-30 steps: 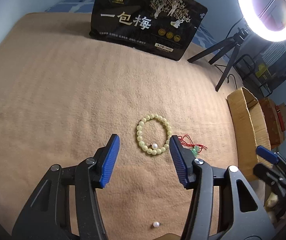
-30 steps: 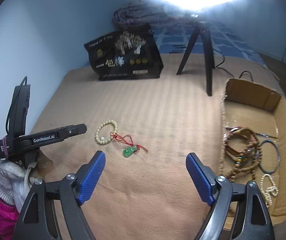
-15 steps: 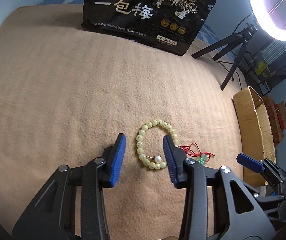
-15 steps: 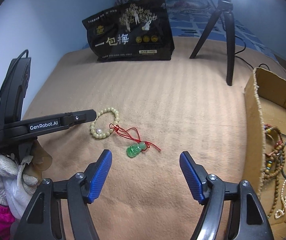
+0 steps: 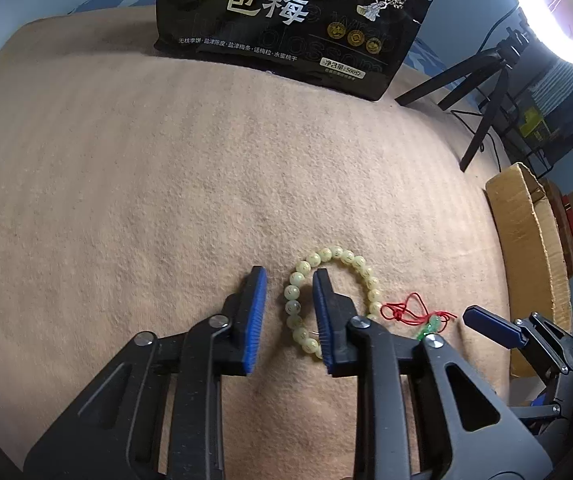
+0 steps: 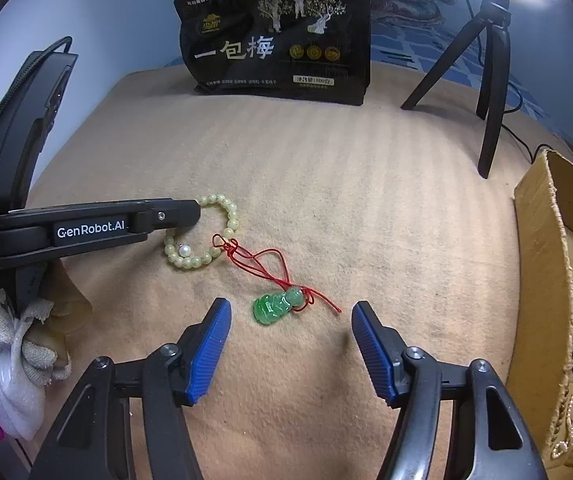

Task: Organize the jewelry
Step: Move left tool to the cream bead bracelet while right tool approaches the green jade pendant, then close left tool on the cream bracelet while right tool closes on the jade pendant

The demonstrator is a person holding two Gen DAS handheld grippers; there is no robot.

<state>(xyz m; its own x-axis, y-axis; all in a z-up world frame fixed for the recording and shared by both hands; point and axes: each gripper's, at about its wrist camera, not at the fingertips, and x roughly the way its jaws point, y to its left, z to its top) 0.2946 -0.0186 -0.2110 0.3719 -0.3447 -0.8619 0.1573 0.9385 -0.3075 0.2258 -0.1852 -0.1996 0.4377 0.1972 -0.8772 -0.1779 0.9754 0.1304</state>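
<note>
In the left wrist view the left tongs [image 5: 288, 312] have dropped and are closing astride the bracelet's [image 5: 332, 300] near-left arc, not yet pinching, while in the right wrist view the right tongs [image 6: 290, 344], unclenched but closing, now straddle the pendant [image 6: 276, 306], so both pickups look imminent.

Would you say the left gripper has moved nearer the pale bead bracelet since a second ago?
Yes. The left gripper has come down toward the tan blanket; its closing jaws now straddle one side of the pale bead bracelet, not yet pinching it.
</note>
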